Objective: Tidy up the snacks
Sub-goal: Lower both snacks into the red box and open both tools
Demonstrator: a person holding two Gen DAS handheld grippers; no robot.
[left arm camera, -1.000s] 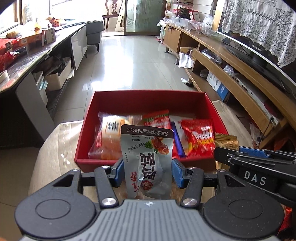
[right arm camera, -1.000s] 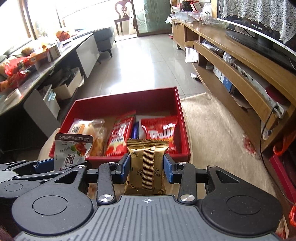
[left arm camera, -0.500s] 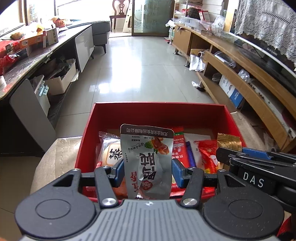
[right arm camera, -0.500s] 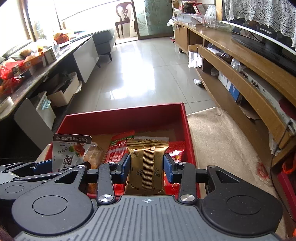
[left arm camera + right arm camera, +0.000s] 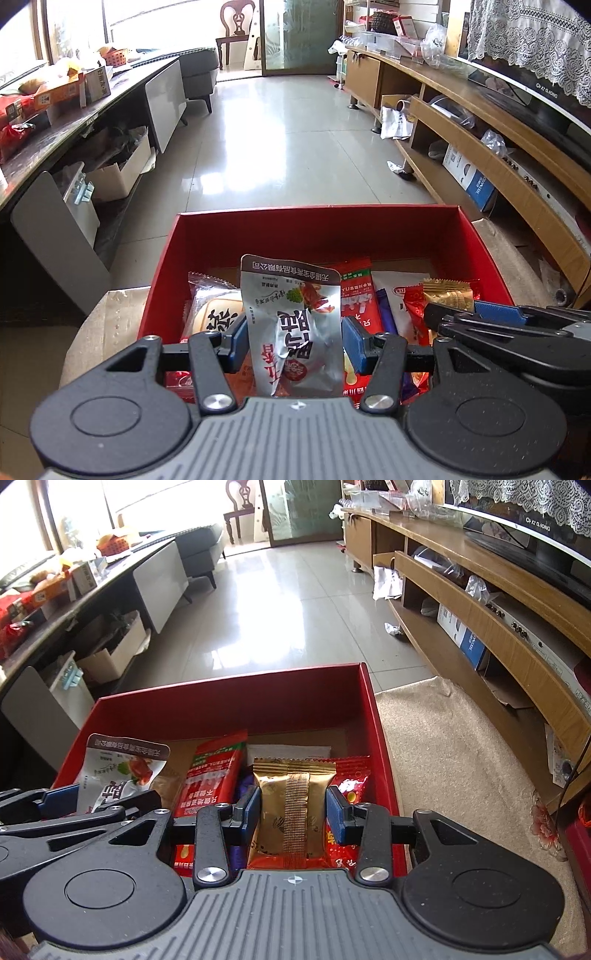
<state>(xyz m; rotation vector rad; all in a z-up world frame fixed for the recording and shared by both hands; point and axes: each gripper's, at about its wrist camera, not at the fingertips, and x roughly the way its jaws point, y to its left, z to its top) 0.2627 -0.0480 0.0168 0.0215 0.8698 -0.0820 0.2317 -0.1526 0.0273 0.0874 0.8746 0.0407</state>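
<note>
Left gripper (image 5: 293,341) clamped on silver pouch (image 5: 295,325), right gripper (image 5: 293,814) clamped on gold packet (image 5: 293,808). Both held upright over the near end of the red box (image 5: 317,229), side by side. Box already has red packs (image 5: 212,775) and a bun pack (image 5: 212,312) inside.

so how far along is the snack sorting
Done: several packets already lie in the red box, among them a red-and-green packet and a red packet.
In hand: the left gripper is shut on a silver pouch and the right gripper on a gold packet, both held over the box.
Left: releasing these two. More snacks sit on the counter at left; whether they belong is unclear.
</note>
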